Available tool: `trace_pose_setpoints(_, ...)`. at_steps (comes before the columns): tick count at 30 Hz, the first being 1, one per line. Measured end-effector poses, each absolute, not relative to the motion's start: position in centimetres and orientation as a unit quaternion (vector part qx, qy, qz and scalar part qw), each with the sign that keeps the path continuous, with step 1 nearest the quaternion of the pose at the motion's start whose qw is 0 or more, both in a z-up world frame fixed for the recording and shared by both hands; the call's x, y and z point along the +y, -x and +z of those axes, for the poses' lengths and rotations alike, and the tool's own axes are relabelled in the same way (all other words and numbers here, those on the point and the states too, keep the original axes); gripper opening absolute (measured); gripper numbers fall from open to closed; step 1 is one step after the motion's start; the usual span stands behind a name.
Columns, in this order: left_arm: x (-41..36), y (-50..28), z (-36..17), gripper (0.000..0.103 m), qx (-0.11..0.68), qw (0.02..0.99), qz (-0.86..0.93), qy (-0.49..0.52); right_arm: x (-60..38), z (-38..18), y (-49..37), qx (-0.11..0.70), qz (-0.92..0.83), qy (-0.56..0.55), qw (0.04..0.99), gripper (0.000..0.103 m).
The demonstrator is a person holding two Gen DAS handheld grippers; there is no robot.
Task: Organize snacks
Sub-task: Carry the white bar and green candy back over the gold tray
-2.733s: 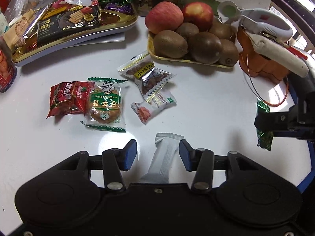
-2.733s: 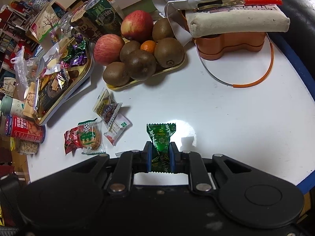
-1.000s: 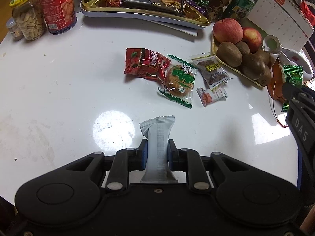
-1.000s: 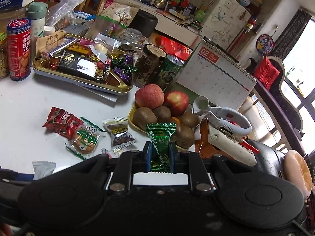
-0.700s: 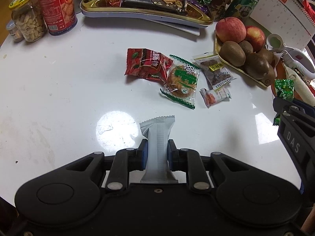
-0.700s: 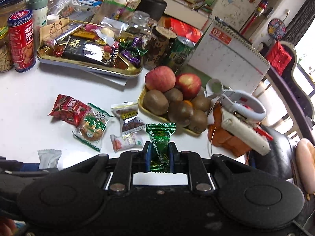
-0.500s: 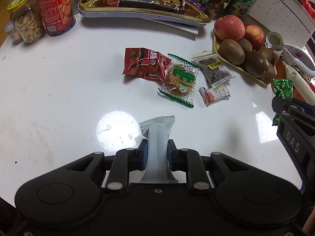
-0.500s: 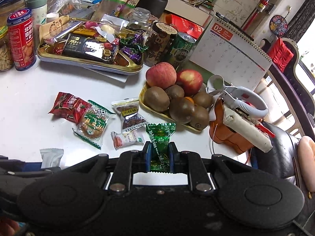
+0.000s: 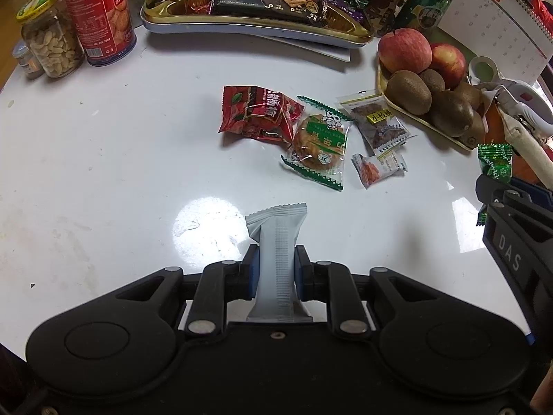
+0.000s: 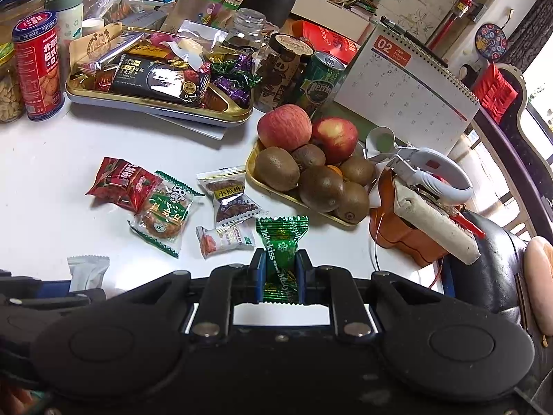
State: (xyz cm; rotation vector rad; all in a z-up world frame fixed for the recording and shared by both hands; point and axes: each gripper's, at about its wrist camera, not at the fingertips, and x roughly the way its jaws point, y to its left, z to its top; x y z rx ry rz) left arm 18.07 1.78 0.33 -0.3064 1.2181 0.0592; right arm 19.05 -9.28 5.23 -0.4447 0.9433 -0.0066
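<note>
The grey bar (image 9: 276, 259) stands clamped between the blue pads of the left gripper (image 9: 275, 271), lifted above the white table (image 9: 103, 159). The green candy (image 10: 281, 245) is pinched the same way in the right gripper (image 10: 281, 271), also off the table. Ahead of both grippers lie four loose snacks: a red pack (image 9: 257, 114), a biscuit (image 9: 319, 141) overlapping its edge, a walnut pack (image 9: 378, 122) and a small white pack (image 9: 378, 169). Farther ahead sits the gold tray (image 10: 155, 105) heaped with sweets. To the right of it is the fruit plate (image 10: 273, 190) of apples and kiwis.
</note>
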Motion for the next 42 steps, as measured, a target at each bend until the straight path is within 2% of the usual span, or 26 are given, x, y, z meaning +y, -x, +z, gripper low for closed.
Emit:
trace_pose_setpoints(18, 1.7, -18.2, 0.2, 0.026, 0.576, 0.805, 0.035, 0.139, -10.0, 4.8, -19.6, 0.493, 0.013, 0.162, 0.855, 0.018)
trace_pose_setpoints(21, 1.9, -18.2, 0.8, 0.026, 0.574, 0.807, 0.046, 0.135, -10.8, 4.7, -20.1, 0.525, 0.031, 0.109, 0.844, 0.018)
trace_pose_setpoints(27, 2.9, -16.5, 5.0, 0.027, 0.533, 0.833, 0.085, 0.12, -14.7, 4.7, -20.8, 0.608, 0.095, -0.072, 0.785, 0.018)
trace_pose_setpoints(29, 2.9, -15.4, 6.1, 0.027, 0.531, 0.837, 0.094, 0.1, -15.7, 5.0, -20.1, 0.616, 0.107, -0.097, 0.774, 0.019)
trace_pose_setpoints(37, 0.2, -10.9, 7.7, 0.027, 0.522, 0.85, 0.067, 0.022, -19.1, 7.5, -16.0, 0.593, 0.12, -0.062, 0.794, 0.019)
trace_pose_setpoints(42, -1.8, -7.7, 6.8, 0.027, 0.537, 0.842, 0.038, 0.019, -21.7, 7.5, -13.9, 0.603, 0.124, -0.071, 0.785, 0.019)
